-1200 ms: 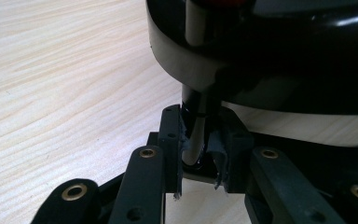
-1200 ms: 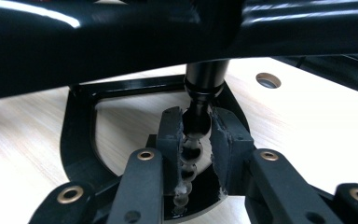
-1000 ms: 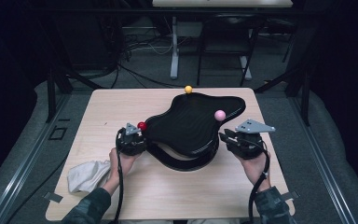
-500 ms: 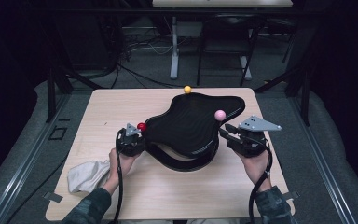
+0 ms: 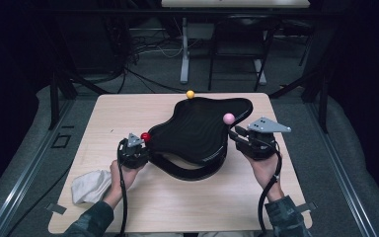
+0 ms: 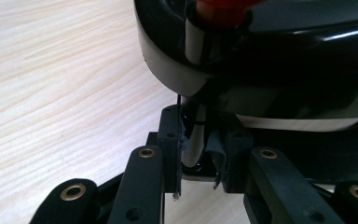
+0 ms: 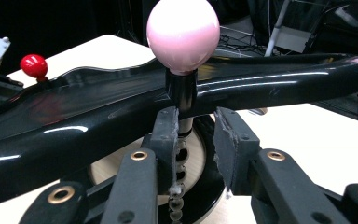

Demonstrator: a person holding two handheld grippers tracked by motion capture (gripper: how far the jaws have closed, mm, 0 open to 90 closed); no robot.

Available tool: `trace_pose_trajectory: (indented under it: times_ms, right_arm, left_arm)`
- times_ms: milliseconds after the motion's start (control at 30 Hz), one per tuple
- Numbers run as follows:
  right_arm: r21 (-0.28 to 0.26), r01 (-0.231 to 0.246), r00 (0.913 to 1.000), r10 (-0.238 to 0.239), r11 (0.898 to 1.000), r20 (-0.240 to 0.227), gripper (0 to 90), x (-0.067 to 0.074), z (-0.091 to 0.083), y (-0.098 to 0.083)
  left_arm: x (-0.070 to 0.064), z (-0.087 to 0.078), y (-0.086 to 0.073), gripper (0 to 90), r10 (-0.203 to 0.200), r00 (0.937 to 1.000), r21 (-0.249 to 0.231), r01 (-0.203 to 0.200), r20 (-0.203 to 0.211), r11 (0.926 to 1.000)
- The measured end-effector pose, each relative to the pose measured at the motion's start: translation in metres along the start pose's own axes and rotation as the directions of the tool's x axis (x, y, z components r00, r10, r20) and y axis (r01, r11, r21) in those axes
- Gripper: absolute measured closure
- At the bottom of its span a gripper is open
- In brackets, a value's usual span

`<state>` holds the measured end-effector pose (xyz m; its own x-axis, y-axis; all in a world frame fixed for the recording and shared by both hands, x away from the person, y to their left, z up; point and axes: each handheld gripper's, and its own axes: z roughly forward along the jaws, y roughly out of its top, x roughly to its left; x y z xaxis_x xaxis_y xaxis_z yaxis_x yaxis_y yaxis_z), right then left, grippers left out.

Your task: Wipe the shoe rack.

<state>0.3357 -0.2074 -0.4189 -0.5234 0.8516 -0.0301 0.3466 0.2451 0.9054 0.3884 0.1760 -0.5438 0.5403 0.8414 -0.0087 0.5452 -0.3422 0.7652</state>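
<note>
Resting nearest the person, a crumpled white cloth [image 5: 90,186] lies on the pale wooden table [image 5: 187,212] just beside the left forearm. Left gripper [image 5: 137,149] sits at the near-left edge of the glossy black wavy-rimmed plastic tray [image 5: 197,133]; in the left gripper view its jaws are clamped on the white-and-black stem [image 6: 192,140] under the red ball knob [image 5: 145,137]. Jaws were closing within the last second, stem between them. Right gripper [image 5: 241,138] is at the tray's right edge; in the right gripper view its jaws close around the black stem [image 7: 181,95] below the pink ball knob [image 7: 183,35], the left pad touching, the right pad just beside it. Tray stands mid-table between both grippers. Farthest, a yellow ball knob [image 5: 190,94] stands at the tray's far rim.
</note>
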Motion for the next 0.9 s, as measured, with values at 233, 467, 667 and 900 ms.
trace_pose_trajectory:
  times_ms: [233, 467, 667, 900]
  right_arm:
    - [0.010, -0.001, 0.9999, 0.001, 1.000, 0.015, 70.0, 0.002, 0.013, 0.008]
    - [0.020, -0.010, 0.9999, 0.009, 1.000, 0.009, 65.1, 0.002, 0.021, 0.010]
    - [0.029, -0.004, 0.9995, 0.004, 1.000, -0.031, 54.5, 0.007, -0.002, 0.006]
    - [0.035, -0.030, 0.9954, 0.033, 0.999, -0.090, 40.0, 0.011, -0.022, 0.001]
  left_arm:
    - [0.002, -0.010, -0.006, 74.5, -0.005, 0.9999, 0.016, 0.005, -0.011, 0.9999]
    - [0.003, -0.019, -0.012, 74.2, 0.001, 1.0000, 0.035, 0.000, -0.003, 0.9994]
    - [0.005, -0.021, -0.010, 69.5, -0.004, 0.9998, 0.021, 0.004, 0.018, 0.9998]
    - [0.005, -0.023, -0.010, 71.4, -0.001, 0.9999, 0.014, 0.001, 0.017, 0.9999]
